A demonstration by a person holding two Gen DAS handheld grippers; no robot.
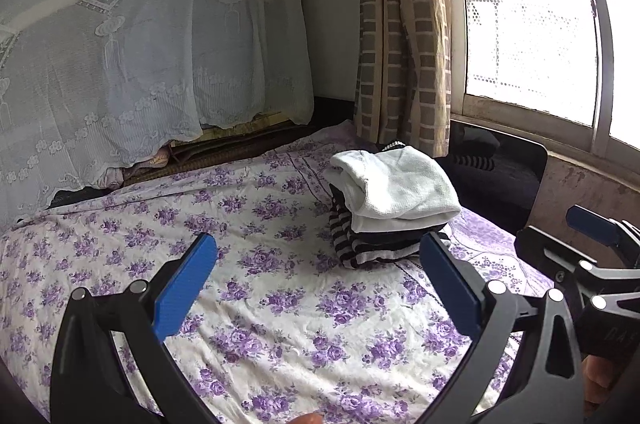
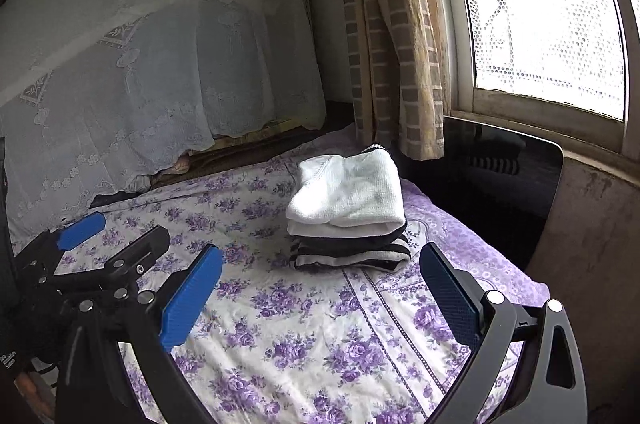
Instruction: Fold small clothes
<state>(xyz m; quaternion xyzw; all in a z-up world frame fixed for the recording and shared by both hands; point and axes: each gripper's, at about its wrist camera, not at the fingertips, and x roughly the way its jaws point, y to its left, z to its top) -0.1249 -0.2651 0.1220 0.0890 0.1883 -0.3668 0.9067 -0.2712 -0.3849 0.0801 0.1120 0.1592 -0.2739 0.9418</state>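
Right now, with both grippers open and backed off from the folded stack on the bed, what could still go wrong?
1. The folded white knit garment sits askew on the black-and-white striped folded clothes, overhanging them; a nudge might slide it off.
2. The stack lies close to the edge of the purple floral bedsheet, beside the dark gap under the window; it could tip in.
3. The hanging checked curtain nearly touches the stack.

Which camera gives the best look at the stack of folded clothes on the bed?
The right wrist view. There the stack of folded clothes sits near the middle, unobstructed, with its white top and striped layers shown edge-on. In the left wrist view the stack is also visible, but one blue pad of the left tongs overlaps its lower corner.
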